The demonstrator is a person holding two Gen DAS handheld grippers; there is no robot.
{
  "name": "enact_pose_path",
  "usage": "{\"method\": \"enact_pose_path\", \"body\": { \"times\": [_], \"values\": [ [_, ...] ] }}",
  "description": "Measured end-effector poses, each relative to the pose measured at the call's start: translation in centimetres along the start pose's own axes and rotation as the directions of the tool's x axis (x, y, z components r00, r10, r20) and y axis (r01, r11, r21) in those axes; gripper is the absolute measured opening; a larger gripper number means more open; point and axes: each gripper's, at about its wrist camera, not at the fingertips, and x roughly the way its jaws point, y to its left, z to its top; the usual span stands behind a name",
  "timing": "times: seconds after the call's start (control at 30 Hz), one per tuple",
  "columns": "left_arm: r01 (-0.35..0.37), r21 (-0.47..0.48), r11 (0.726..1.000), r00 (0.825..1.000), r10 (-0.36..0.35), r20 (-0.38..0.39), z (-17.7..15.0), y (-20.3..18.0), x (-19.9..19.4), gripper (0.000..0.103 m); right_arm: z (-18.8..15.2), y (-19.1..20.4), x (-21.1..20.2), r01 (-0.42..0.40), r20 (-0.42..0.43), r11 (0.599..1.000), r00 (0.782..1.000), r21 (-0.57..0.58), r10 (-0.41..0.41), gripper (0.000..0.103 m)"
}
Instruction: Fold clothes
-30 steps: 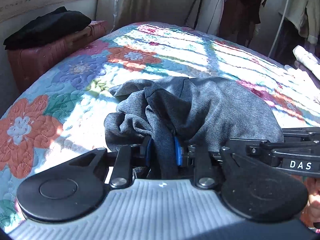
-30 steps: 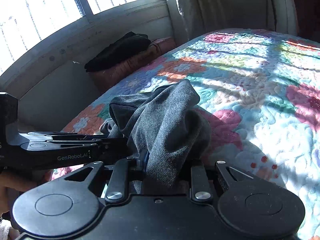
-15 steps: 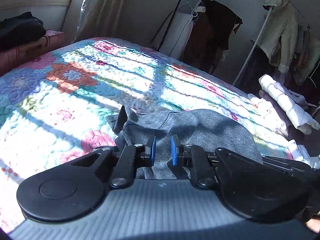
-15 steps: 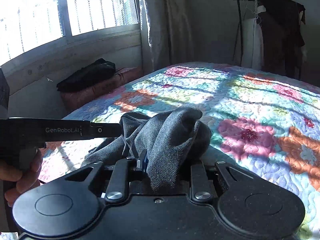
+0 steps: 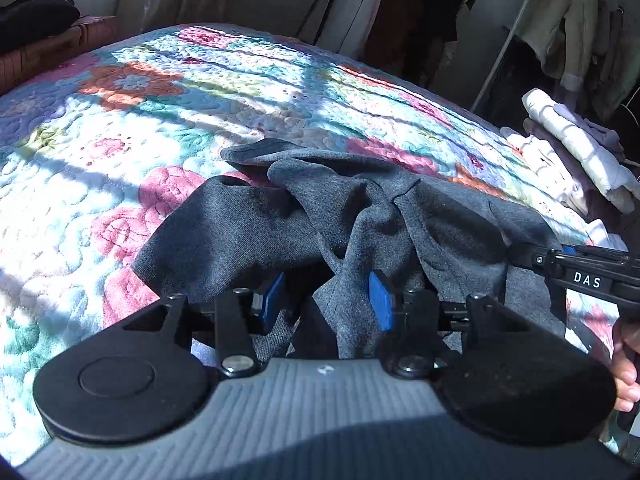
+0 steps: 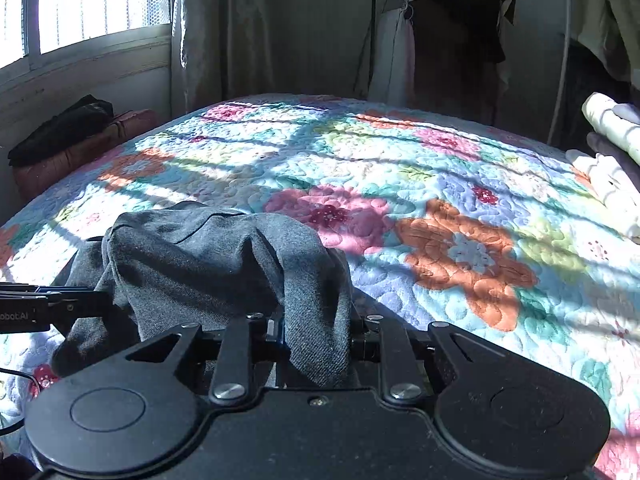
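Note:
A dark grey garment (image 5: 360,216) lies bunched on the flowered quilt (image 5: 160,120) of a bed. My left gripper (image 5: 326,296) is open, its blue pads spread apart, with a fold of the grey cloth hanging loose between them. My right gripper (image 6: 316,332) is shut on the grey garment (image 6: 224,256), which drapes over its fingers. The right gripper also shows at the right edge of the left wrist view (image 5: 576,268), gripping the garment's edge. The left gripper shows at the left edge of the right wrist view (image 6: 48,308).
Folded pale clothes (image 5: 576,160) are stacked at the bed's right edge. A clothes rack with hanging garments (image 6: 440,32) stands beyond the bed. A black item on a reddish case (image 6: 72,136) sits under the window at left. Sunlit quilt (image 6: 440,200) spreads ahead.
My left gripper has opened and let go of the grey garment. Both grippers have swung right and lowered the garment toward the quilt. My right gripper has kept its hold.

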Motion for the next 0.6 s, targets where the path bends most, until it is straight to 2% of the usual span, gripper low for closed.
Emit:
{"method": "enact_pose_path", "body": {
  "times": [0.03,0.1,0.2,0.3,0.37,0.4,0.47,0.53,0.6],
  "values": [
    [0.008,-0.004,1.0,1.0,-0.008,-0.003,-0.1,0.2,-0.1,0.054,-0.1,-0.3,0.0,0.027,-0.011,1.0,1.0,0.009,-0.027,0.041],
    [0.018,-0.015,1.0,1.0,-0.018,-0.01,-0.2,0.6,-0.1,0.06,-0.1,-0.7,-0.3,0.068,-0.007,0.998,0.998,0.012,-0.068,0.042],
    [0.044,-0.04,0.998,0.999,-0.045,-0.012,-0.1,1.0,-0.1,0.068,0.1,-0.3,-1.7,0.088,0.04,0.996,0.995,-0.03,-0.087,0.051],
    [0.049,-0.06,0.997,0.998,-0.051,-0.022,-0.2,1.0,-0.1,0.069,0.2,1.1,-3.4,0.036,0.093,0.995,0.995,-0.097,-0.027,0.058],
    [0.044,-0.059,0.997,0.998,-0.046,-0.037,-0.3,0.9,0.1,0.07,0.0,2.4,-4.3,-0.043,0.106,0.991,0.993,-0.129,0.057,0.064],
    [0.042,-0.058,0.997,0.998,-0.044,-0.045,-0.4,0.9,0.1,0.07,-0.2,3.0,-4.4,-0.081,0.102,0.987,0.99,-0.136,0.095,0.066],
    [0.036,-0.056,0.998,0.997,-0.04,-0.061,-0.5,0.7,0.3,0.071,-0.7,4.1,-4.2,-0.145,0.08,0.979,0.984,-0.141,0.158,0.078],
    [0.031,-0.055,0.998,0.996,-0.035,-0.076,-0.6,0.6,0.4,0.072,-1.4,5.2,-3.5,-0.188,0.049,0.97,0.979,-0.153,0.197,0.079],
    [0.026,-0.053,0.998,0.995,-0.031,-0.091,-0.7,0.5,0.5,0.07,-1.9,6.0,-2.9,-0.196,0.017,0.966,0.979,-0.17,0.202,0.079]
  ]
}}
